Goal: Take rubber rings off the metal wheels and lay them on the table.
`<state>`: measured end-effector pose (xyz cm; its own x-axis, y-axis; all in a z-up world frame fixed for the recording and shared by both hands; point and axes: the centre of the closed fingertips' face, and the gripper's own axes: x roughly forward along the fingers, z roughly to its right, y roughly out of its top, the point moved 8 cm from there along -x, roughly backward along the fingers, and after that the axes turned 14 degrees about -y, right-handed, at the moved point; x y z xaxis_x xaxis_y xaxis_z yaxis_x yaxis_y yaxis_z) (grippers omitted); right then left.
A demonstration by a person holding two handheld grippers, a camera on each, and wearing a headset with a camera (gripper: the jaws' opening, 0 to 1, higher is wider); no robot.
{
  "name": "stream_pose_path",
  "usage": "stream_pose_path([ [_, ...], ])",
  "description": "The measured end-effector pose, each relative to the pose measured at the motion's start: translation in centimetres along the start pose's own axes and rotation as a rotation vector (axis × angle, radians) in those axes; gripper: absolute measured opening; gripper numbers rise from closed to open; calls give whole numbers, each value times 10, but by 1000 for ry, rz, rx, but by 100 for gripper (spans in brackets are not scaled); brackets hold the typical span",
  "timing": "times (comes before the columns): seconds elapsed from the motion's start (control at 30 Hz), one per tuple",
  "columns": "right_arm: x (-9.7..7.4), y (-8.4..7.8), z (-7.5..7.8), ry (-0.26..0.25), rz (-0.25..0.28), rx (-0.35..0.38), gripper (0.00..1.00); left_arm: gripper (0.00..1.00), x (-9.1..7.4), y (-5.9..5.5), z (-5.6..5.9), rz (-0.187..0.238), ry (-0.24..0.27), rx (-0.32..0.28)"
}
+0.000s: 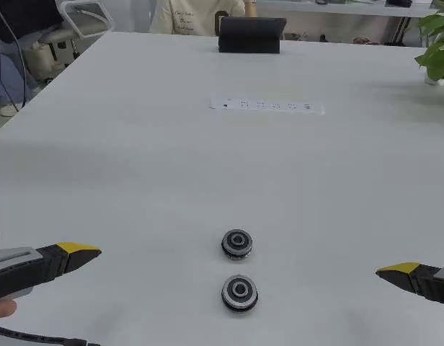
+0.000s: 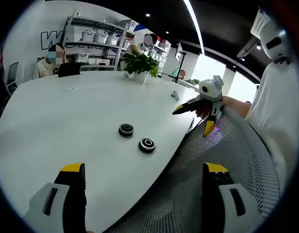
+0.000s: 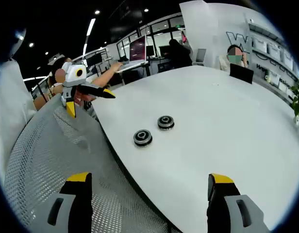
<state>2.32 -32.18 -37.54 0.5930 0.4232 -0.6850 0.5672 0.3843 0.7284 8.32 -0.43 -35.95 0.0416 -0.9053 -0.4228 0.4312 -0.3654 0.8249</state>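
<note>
Evidently, with left claw (image 2: 143, 168) and right claw (image 3: 150, 177) both spread empty and the wheels (image 1: 237, 243) lying between them on the surface (image 1: 207, 166), we judged a glancing pinch might skid one away.

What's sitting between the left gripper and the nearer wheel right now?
Only bare table lies between the left gripper and the nearer wheel, as the head view and the left gripper view show.
</note>
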Motion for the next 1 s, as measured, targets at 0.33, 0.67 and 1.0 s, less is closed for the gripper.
stream_pose_path([
  [0.33,0,0,0,1,-2,1,99,99,0,0,-1,6,3,-5],
  [0.67,0,-1,-1,0,-3,4,99,99,0,-1,0,10,1,-9],
  [1.0,1,-3,-1,-1,-1,9,99,99,0,-2,1,17,-2,-13],
])
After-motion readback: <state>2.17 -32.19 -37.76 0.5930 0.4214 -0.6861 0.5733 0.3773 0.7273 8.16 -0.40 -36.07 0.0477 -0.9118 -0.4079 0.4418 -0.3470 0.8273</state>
